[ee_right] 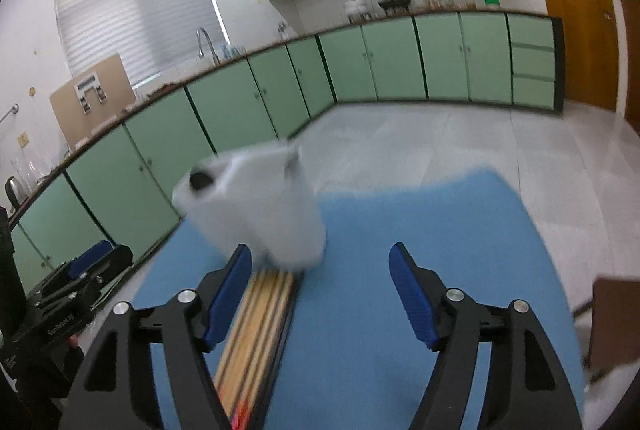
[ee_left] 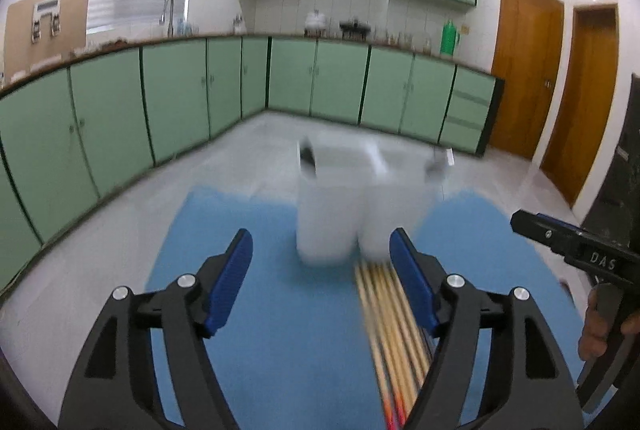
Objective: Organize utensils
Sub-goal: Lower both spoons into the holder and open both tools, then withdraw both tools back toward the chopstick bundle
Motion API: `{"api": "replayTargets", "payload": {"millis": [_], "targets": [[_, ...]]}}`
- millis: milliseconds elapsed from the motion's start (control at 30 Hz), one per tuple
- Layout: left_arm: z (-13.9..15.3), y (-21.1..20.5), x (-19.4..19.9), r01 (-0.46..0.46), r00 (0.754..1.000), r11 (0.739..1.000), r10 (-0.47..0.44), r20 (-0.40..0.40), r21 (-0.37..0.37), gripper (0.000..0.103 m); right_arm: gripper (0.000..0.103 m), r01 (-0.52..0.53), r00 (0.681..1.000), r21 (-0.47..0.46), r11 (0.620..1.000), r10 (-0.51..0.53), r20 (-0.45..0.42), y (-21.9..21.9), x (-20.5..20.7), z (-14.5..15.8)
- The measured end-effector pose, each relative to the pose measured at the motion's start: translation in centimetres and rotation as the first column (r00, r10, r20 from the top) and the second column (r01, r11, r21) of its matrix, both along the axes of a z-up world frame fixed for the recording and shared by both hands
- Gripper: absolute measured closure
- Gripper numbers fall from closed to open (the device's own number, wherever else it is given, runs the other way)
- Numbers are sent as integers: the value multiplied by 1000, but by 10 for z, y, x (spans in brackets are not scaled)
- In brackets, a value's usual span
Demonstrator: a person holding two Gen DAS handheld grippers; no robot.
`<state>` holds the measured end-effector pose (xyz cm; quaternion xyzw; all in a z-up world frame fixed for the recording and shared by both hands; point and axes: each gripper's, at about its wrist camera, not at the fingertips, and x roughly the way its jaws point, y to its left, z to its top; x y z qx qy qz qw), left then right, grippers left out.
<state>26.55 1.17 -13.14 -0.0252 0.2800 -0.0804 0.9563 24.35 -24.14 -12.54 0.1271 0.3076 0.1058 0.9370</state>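
On the blue mat [ee_left: 240, 350] a bundle of wooden chopsticks [ee_left: 390, 326] lies flat, its far ends touching the base of a white utensil holder [ee_left: 340, 206], which is motion-blurred. My left tool [ee_left: 321, 272] has its fingers apart, empty; the chopsticks run just inside its right finger. My right tool [ee_right: 320, 280] is likewise spread and empty, with the chopsticks [ee_right: 256, 326] passing just beside its left finger and the holder [ee_right: 264, 206] ahead-left.
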Motion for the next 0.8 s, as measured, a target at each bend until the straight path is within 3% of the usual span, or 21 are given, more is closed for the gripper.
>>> {"api": "replayTargets", "payload": {"millis": [200,400,600,800], "targets": [[-47,-1,-52,33,987,999,-29,-155,22,33,33,-6,994,-16,1000,4,-107,8,-57,-39],[-75,4,-76,29,972,997,-11,-233,73,32,33,-52,983,-51,997,42,-181,23,-87,-63],[-87,10,-86,15,962,996,10,-272,92,32,33,-88,979,-142,986,59,-196,44,-98,-72],[-95,8,-92,17,955,994,15,-297,105,28,33,-120,971,-164,979,81,-225,59,-100,-79]]}}
